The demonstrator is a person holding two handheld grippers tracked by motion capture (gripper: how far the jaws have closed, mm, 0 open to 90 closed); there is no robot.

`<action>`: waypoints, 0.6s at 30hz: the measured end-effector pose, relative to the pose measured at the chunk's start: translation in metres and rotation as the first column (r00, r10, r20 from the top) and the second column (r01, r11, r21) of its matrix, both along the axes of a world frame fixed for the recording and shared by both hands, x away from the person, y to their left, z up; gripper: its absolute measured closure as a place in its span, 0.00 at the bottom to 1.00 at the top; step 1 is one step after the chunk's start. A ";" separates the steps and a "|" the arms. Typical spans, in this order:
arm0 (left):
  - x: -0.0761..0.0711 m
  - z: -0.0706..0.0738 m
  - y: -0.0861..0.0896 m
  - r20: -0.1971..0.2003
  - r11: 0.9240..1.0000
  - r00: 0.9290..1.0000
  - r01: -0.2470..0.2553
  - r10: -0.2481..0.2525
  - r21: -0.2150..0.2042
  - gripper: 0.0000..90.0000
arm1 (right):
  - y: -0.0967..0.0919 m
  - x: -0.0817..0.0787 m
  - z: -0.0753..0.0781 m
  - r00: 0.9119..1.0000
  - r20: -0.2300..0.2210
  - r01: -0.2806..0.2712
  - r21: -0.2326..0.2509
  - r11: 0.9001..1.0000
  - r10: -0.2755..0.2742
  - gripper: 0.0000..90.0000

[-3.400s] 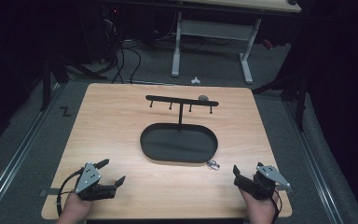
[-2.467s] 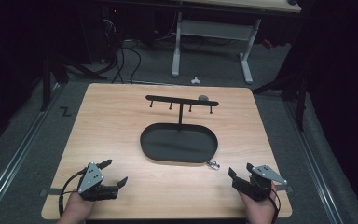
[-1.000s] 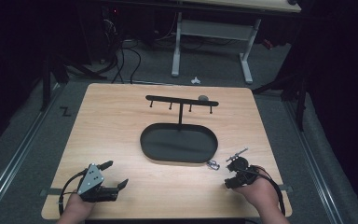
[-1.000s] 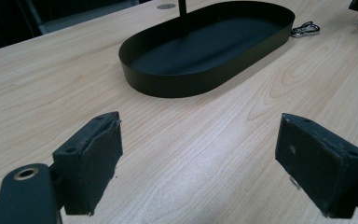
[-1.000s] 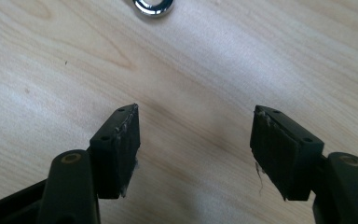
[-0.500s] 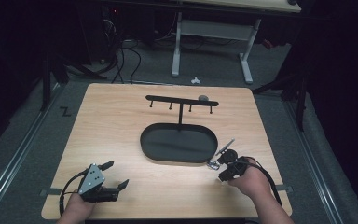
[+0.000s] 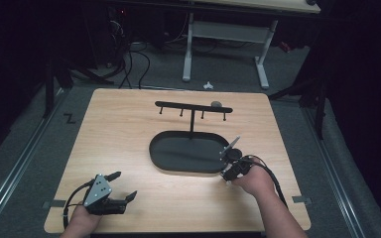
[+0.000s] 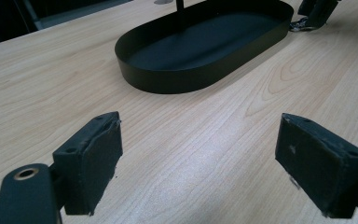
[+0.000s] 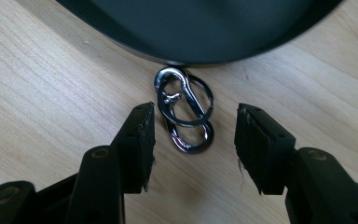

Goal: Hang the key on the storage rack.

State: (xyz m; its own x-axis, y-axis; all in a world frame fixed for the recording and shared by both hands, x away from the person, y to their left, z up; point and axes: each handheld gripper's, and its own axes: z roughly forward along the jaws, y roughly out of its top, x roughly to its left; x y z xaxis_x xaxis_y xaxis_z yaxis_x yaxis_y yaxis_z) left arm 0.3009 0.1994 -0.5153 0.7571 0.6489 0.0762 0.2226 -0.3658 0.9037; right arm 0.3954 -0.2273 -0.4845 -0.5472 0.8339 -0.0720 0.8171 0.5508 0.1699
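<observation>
The right tongs have come forward from the surface's near corner to the black oval tray's near right rim, jaws apart on either side of a shiny metal carabiner clip (with what seems a dark split ring looped through it) lying flat just beside the tray. The left tongs rest wide open and empty at the near left.

In the high view the small thing on the hook rack is too tiny to tell. The right claw covers the metal clip there. In the left claw view the black tray post is cut off at the top edge.
</observation>
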 end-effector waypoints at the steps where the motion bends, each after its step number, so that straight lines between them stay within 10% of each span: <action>1: 0.000 0.000 0.000 0.000 1.000 1.000 0.000 0.000 0.000 0.17 | 0.002 0.000 -0.001 1.000 -0.009 0.001 0.001 1.000 -0.001 0.55; 14: 0.000 0.000 0.001 0.000 1.000 1.000 -0.004 0.004 -0.002 0.17 | 0.007 0.001 -0.004 0.999 -0.035 -0.018 0.027 0.999 0.018 0.69; 18: 0.000 0.000 0.000 -0.001 1.000 1.000 0.000 0.000 0.000 0.17 | 0.004 -0.004 0.007 1.000 -0.005 0.011 0.056 0.998 -0.010 0.89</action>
State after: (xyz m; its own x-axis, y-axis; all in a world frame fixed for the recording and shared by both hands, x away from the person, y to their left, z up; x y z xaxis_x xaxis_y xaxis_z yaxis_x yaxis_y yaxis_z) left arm 0.3009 0.1996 -0.5156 0.7569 0.6492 0.0752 0.2238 -0.3656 0.9035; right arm 0.3916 -0.2229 -0.4774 -0.5386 0.8423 -0.0220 0.8237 0.5318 0.1967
